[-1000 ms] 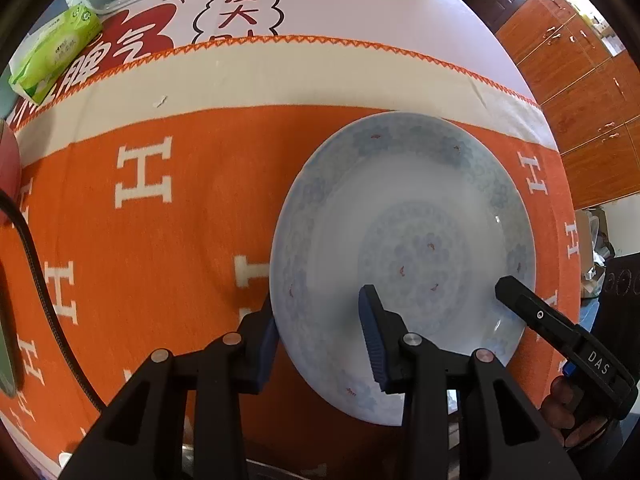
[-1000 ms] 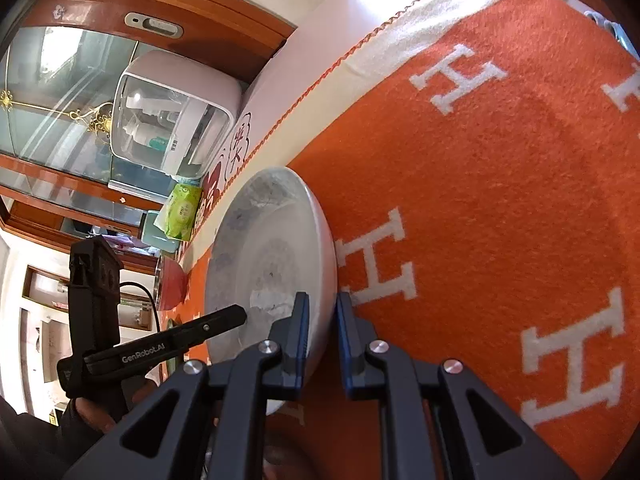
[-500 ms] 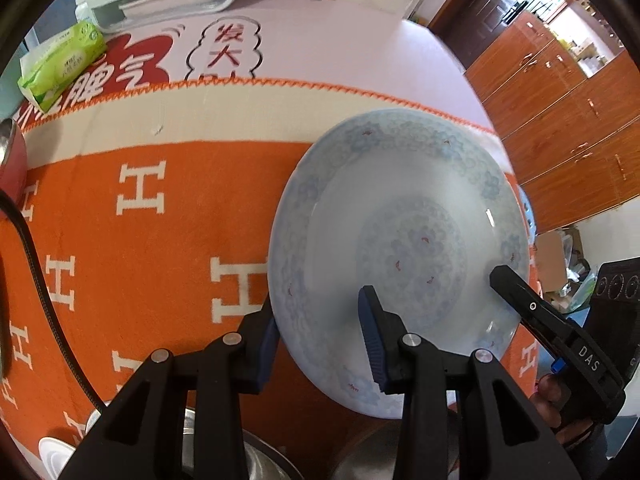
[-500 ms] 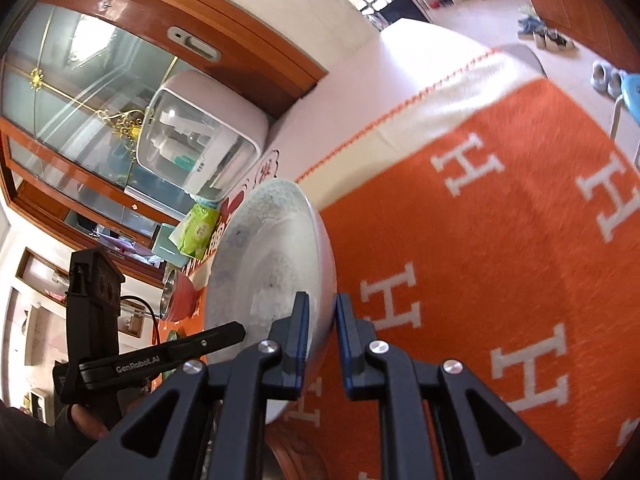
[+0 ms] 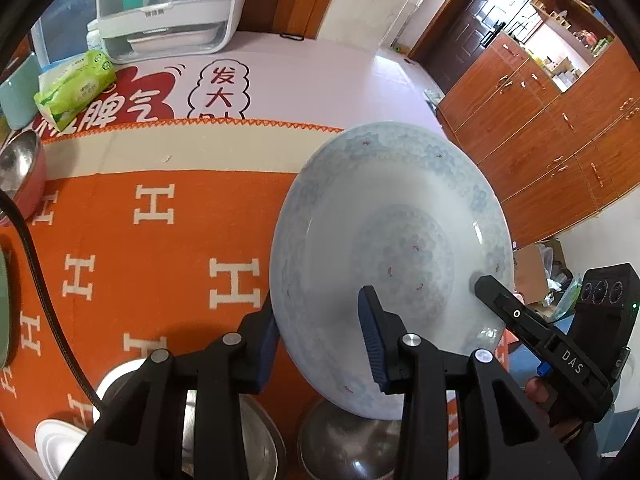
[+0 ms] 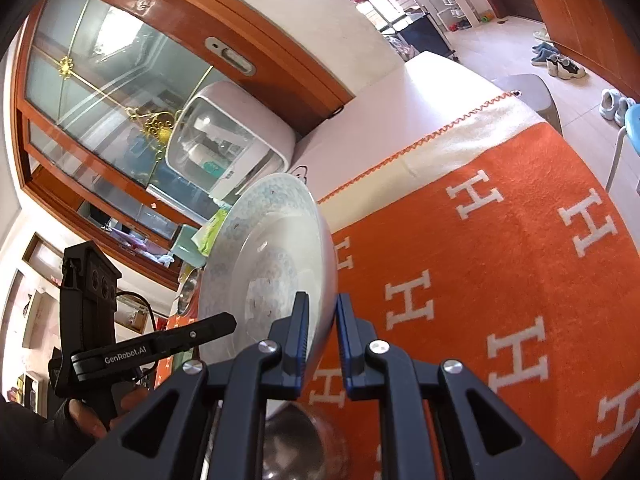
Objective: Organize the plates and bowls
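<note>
A wide white plate with a pale blue flower pattern hangs tilted above the orange tablecloth, held from two sides. My left gripper is shut on its near rim, one pad under the edge and one inside the well. My right gripper is shut tight on the opposite rim of the plate, seen there edge-on. The right gripper's finger reaches in from the right in the left wrist view. The left gripper's finger shows at the left of the right wrist view.
Two steel bowls sit below the plate at the table's near edge, with a white dish at bottom left. A red-sided steel bowl, a green tissue pack and a white cabinet stand farther off. A black cable crosses the cloth's left side.
Both grippers have risen together with the plate, lifting it off the cloth. The steel bowls and the white dish have come into view beneath it.
</note>
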Action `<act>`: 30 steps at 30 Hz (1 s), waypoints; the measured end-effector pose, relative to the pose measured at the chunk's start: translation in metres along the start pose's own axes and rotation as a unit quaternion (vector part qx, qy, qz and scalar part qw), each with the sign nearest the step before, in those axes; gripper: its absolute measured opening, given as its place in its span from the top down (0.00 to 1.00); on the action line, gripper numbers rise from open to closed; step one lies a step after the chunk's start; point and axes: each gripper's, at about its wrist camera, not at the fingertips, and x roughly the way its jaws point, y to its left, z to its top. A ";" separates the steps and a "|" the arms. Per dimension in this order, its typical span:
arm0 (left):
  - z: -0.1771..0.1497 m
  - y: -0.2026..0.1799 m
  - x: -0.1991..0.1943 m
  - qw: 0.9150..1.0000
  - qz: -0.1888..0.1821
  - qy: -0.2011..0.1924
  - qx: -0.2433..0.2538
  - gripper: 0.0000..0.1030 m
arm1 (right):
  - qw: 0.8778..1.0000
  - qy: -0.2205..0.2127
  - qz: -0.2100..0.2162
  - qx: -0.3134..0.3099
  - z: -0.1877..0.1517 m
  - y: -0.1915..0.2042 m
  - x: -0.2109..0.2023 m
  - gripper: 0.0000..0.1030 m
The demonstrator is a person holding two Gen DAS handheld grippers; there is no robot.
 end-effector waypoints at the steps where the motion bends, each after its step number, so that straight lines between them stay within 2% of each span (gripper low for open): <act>1: -0.002 -0.001 -0.005 1.000 -0.001 -0.003 0.000 0.65 | 1.000 -0.001 0.002 -0.002 -0.002 0.003 -0.003 0.87; 14: -0.047 -0.009 -0.064 0.999 0.004 -0.043 0.015 0.65 | 1.000 -0.003 0.026 -0.018 -0.030 0.033 -0.038 0.86; 30: -0.117 0.007 -0.121 0.997 -0.008 -0.075 -0.002 0.65 | 0.997 -0.002 0.034 -0.063 -0.071 0.079 -0.072 0.86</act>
